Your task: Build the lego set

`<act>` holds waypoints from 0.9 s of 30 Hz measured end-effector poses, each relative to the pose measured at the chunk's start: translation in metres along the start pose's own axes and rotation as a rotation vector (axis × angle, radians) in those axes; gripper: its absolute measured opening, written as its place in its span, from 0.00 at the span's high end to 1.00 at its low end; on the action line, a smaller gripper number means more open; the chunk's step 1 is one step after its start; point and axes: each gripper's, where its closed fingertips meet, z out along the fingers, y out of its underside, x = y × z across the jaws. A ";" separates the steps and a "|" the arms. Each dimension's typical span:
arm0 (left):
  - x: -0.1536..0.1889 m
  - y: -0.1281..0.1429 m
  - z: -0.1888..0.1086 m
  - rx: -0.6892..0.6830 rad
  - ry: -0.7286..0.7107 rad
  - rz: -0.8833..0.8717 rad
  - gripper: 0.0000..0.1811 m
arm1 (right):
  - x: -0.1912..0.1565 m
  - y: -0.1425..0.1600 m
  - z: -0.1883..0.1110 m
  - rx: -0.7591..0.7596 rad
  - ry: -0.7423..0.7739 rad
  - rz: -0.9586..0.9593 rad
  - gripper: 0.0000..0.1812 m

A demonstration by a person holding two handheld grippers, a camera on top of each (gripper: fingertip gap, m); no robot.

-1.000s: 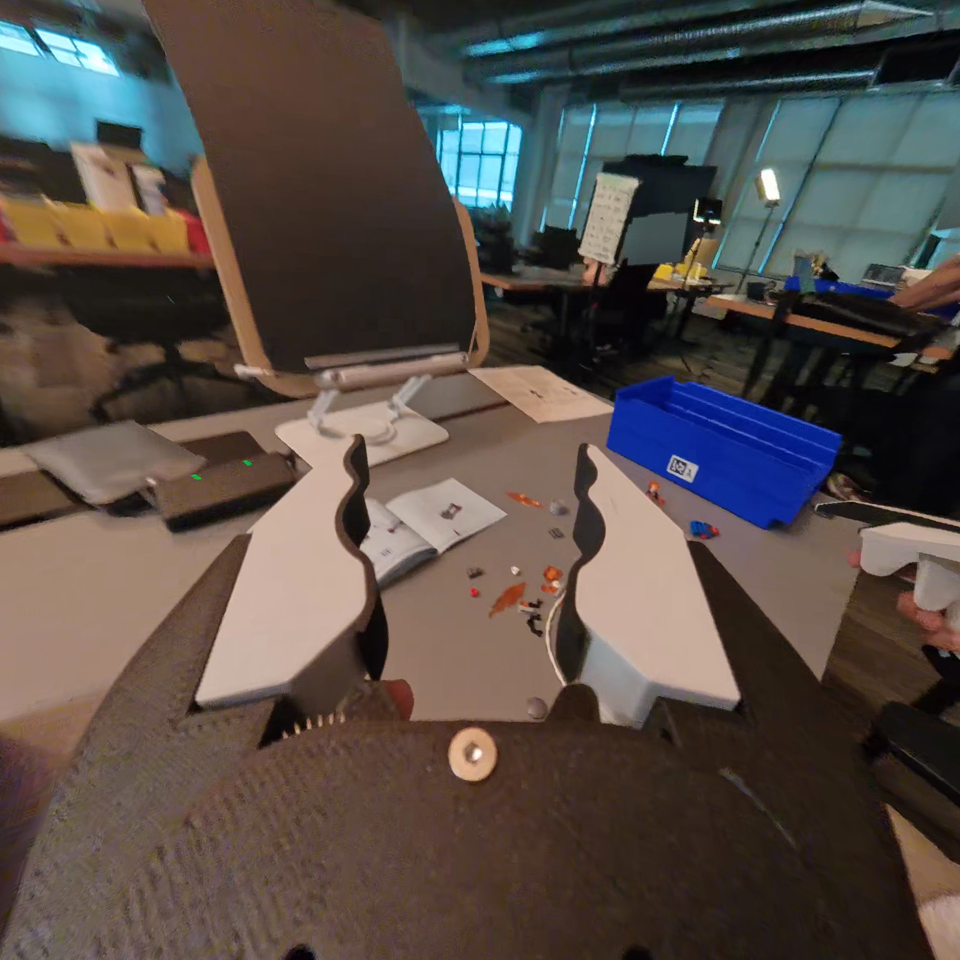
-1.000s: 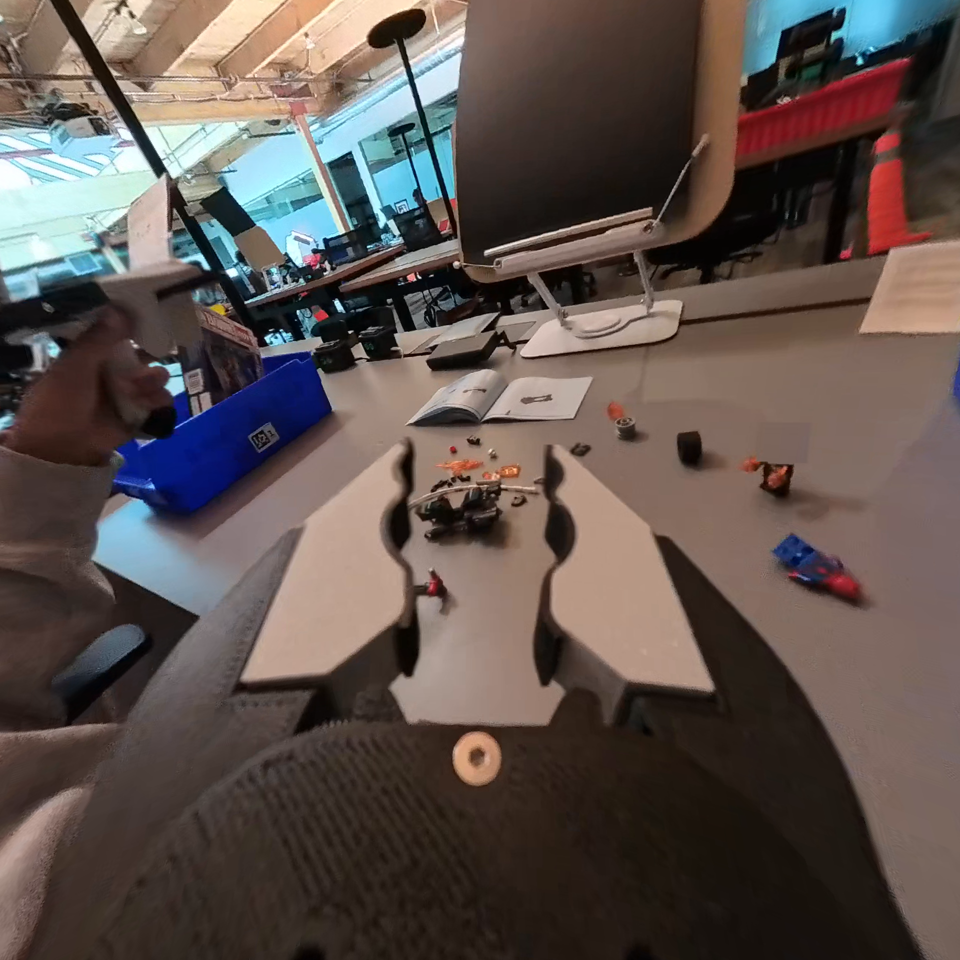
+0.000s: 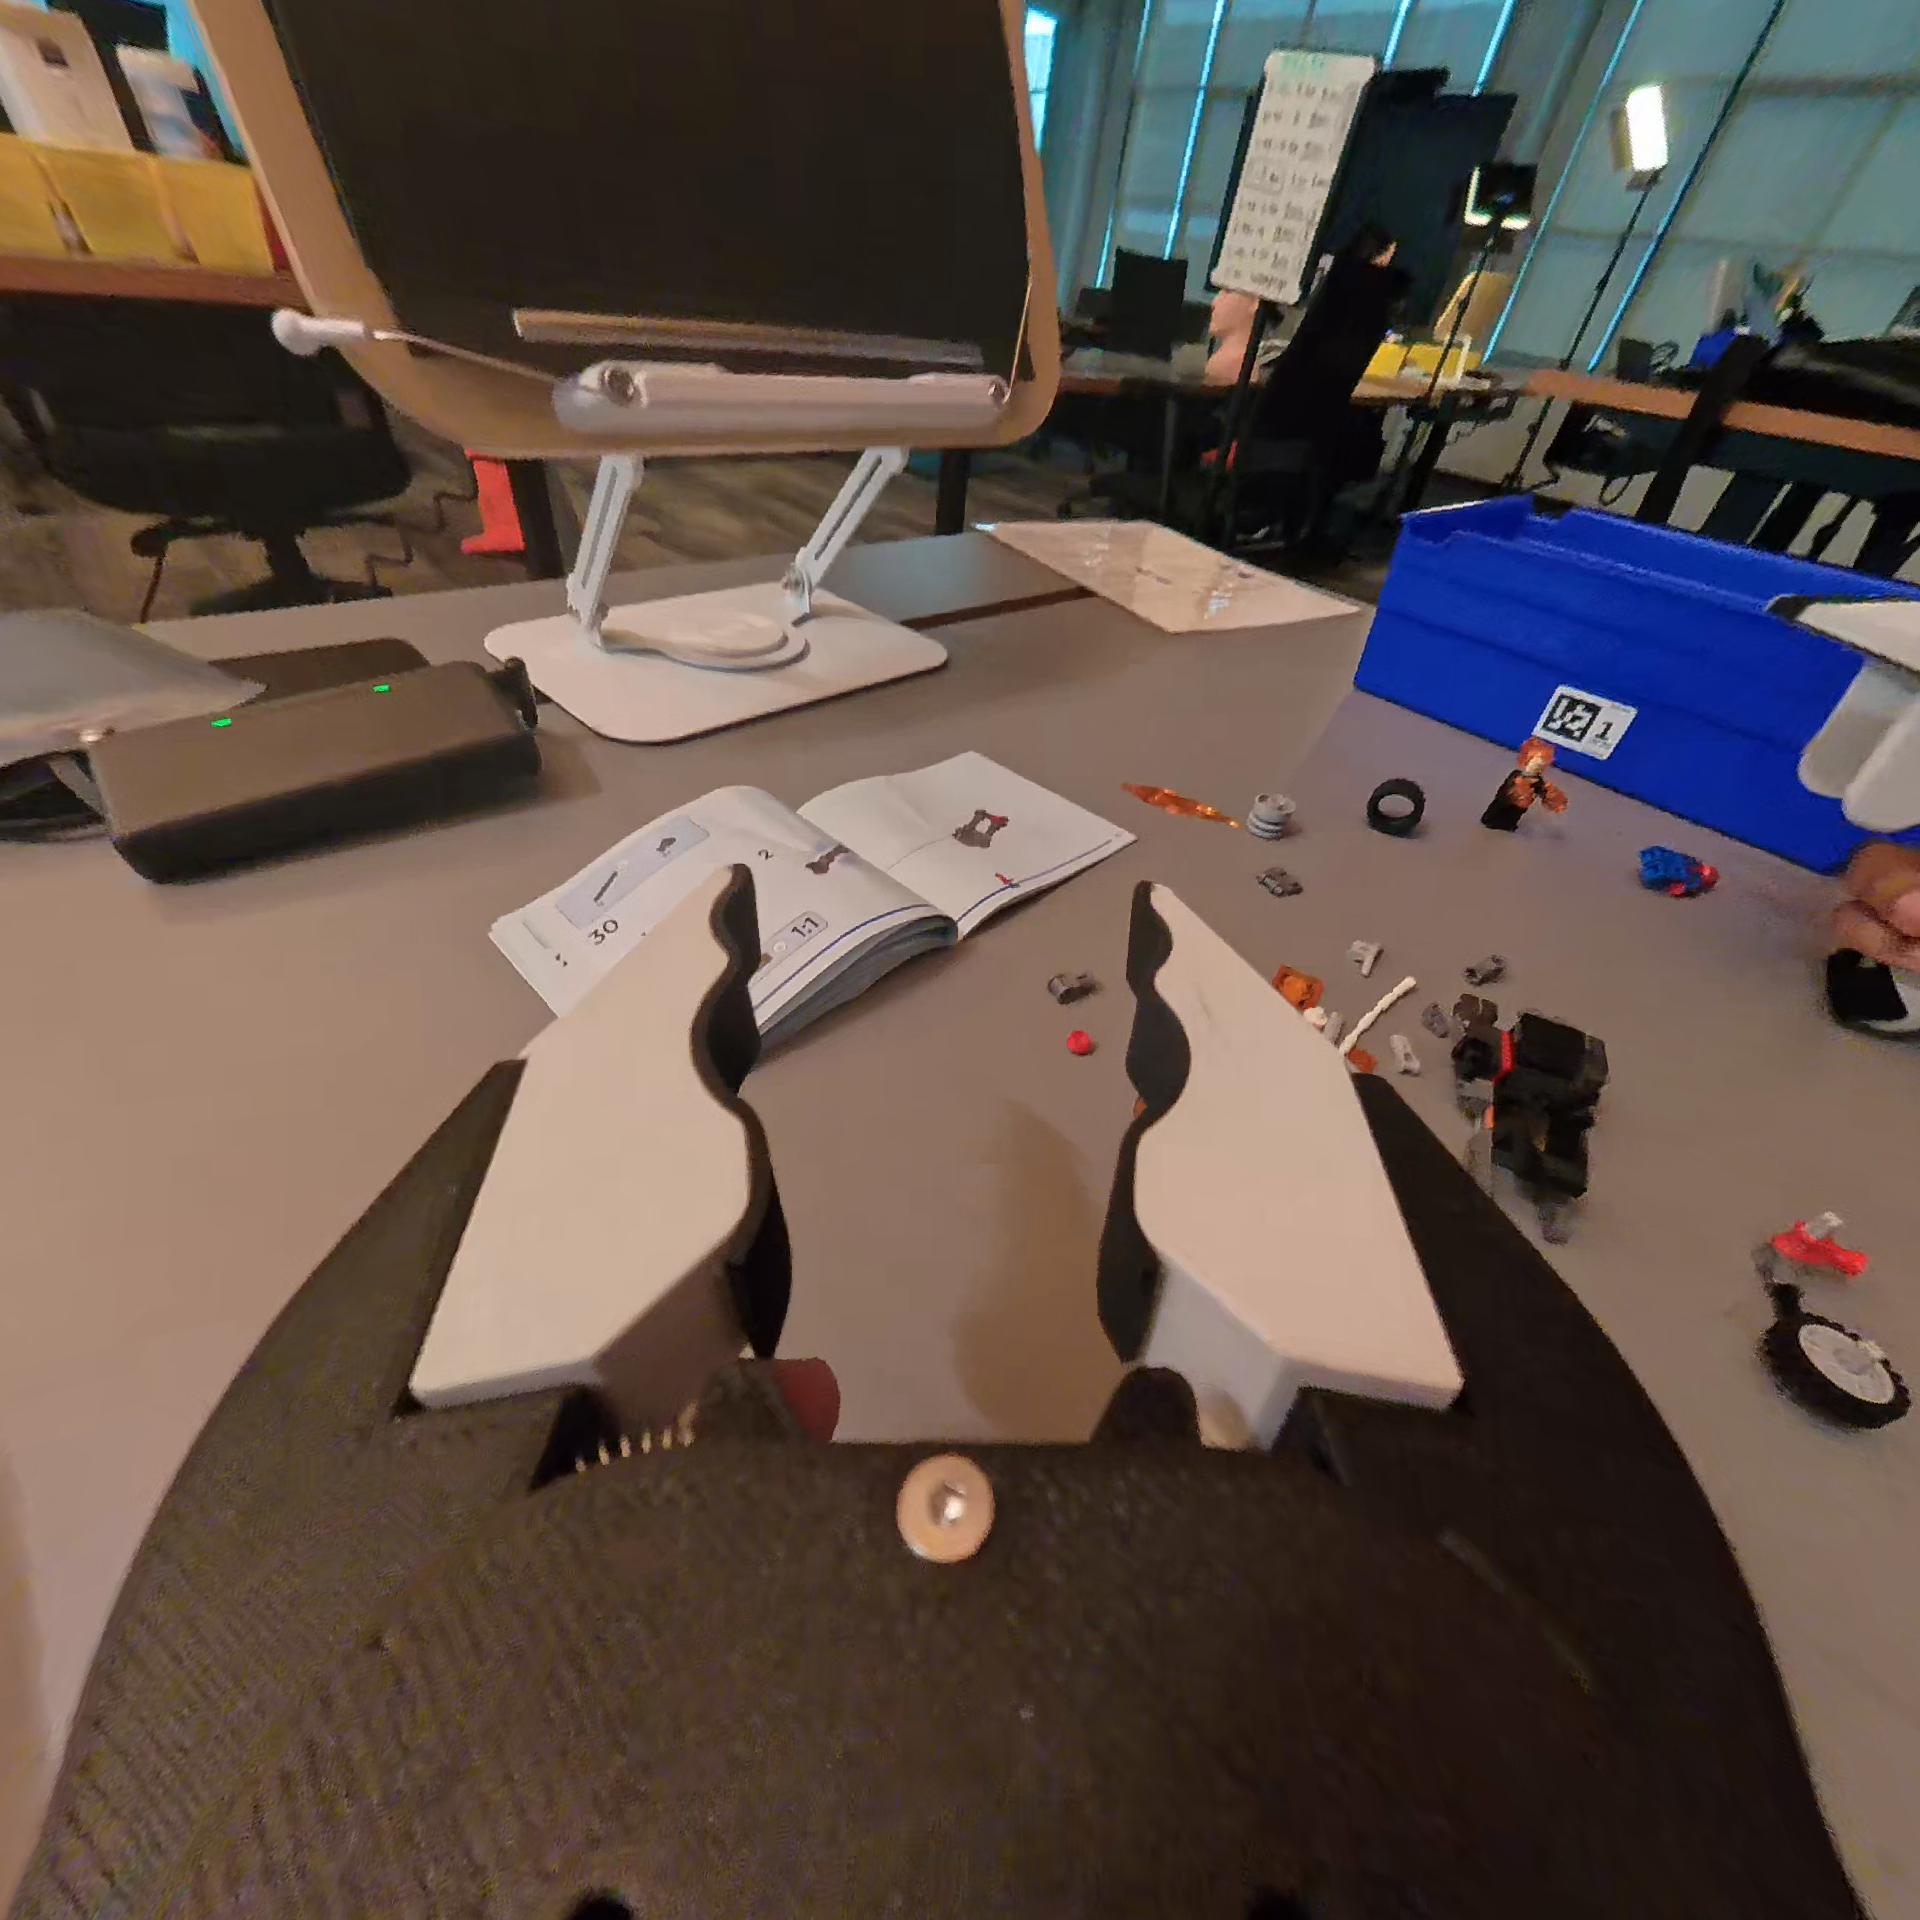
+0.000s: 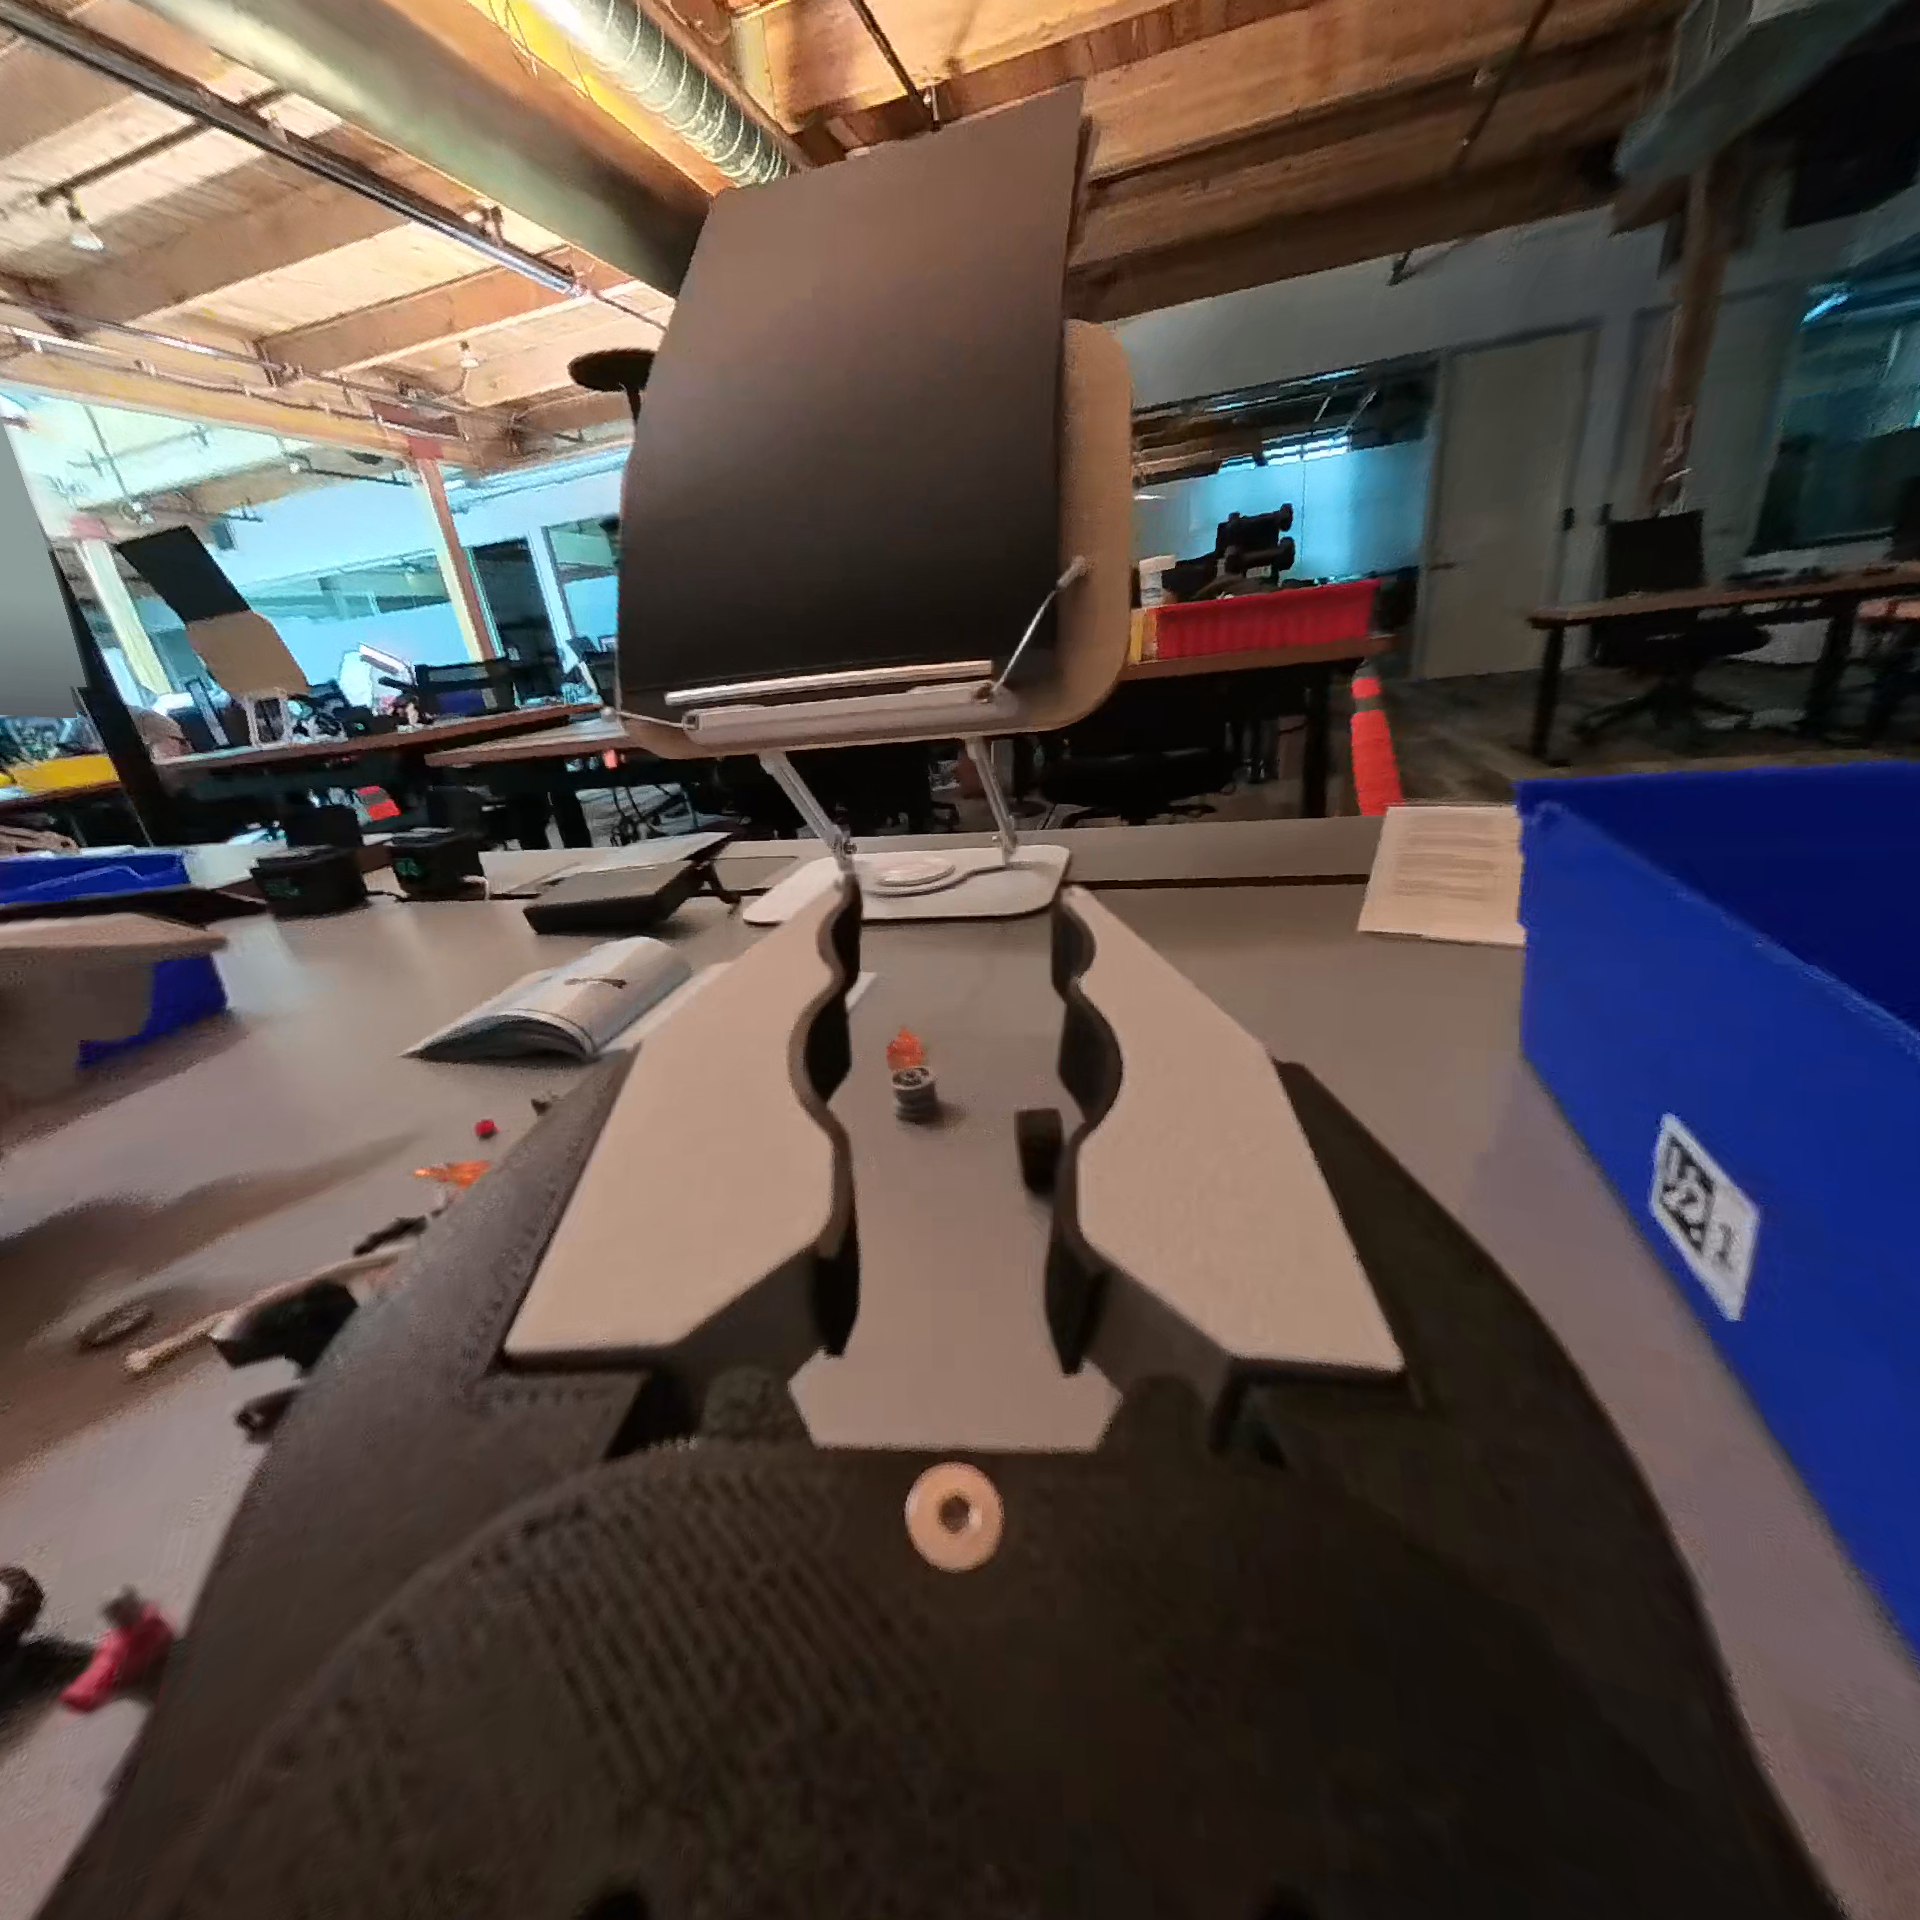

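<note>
- Black, half-built model (image 3: 1532, 1101) lay on the grey table (image 3: 260, 1039), just right of our left gripper (image 3: 935, 904), with loose bits scattered beside it: a red stud (image 3: 1080, 1042), a white bar (image 3: 1377, 1013), orange pieces (image 3: 1297, 982).
- Farther out we saw a grey hub (image 4: 916, 1093) with an orange flame (image 4: 904, 1047) behind it, a tyre (image 4: 1039, 1143), a minifigure (image 3: 1522, 790), a blue-red piece (image 3: 1675, 871) and a spoked wheel (image 3: 1834, 1366) beside a red part (image 3: 1818, 1252).
- Both tongs were spread and pinching nothing; our right gripper (image 4: 956, 914) sat low over the table, the hub lying in the gap between its fingers and the tyre close against the right one.
- We judged the tyre the main risk: closing on the hub could clip the tyre and roll it off, since it stood on edge.
- We also feared the low gripper body sweeping small bits aside, because the studs were tiny and the top looked smooth.
- The open booklet (image 3: 831, 883) lay beyond the left fingers; dragging it could bury pieces.
- A blue bin (image 4: 1714, 1039) stood to the right, a power brick (image 3: 312, 758) to the left, a dark screen on a stand (image 3: 717, 665) at the back.
- Around us was an open workshop with timber ceiling, ducts, desks, chairs and an orange cone (image 4: 1371, 738).
</note>
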 end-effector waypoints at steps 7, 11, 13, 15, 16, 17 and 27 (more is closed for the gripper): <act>0.012 0.014 -0.001 -0.071 0.092 -0.007 0.72 | 0.011 0.000 0.000 -0.005 -0.070 0.103 0.77; 0.014 0.014 -0.001 -0.070 0.089 0.008 0.72 | 0.003 0.003 0.003 -0.024 -0.084 0.066 0.82; 0.014 0.015 -0.001 -0.073 0.092 0.002 0.72 | -0.001 0.004 0.004 -0.032 -0.086 0.029 0.93; 0.014 0.015 0.000 -0.077 0.096 -0.007 0.72 | -0.008 0.005 0.004 -0.032 -0.105 -0.014 1.00; 0.014 0.015 0.000 -0.079 0.098 -0.010 0.72 | -0.010 0.005 0.004 -0.033 -0.111 -0.033 1.00; 0.014 0.016 0.000 -0.081 0.098 -0.012 0.72 | -0.011 0.006 0.004 -0.037 -0.110 -0.051 1.00; 0.016 0.018 0.003 -0.103 0.100 0.000 0.72 | 0.054 -0.048 -0.045 0.309 0.109 0.131 1.00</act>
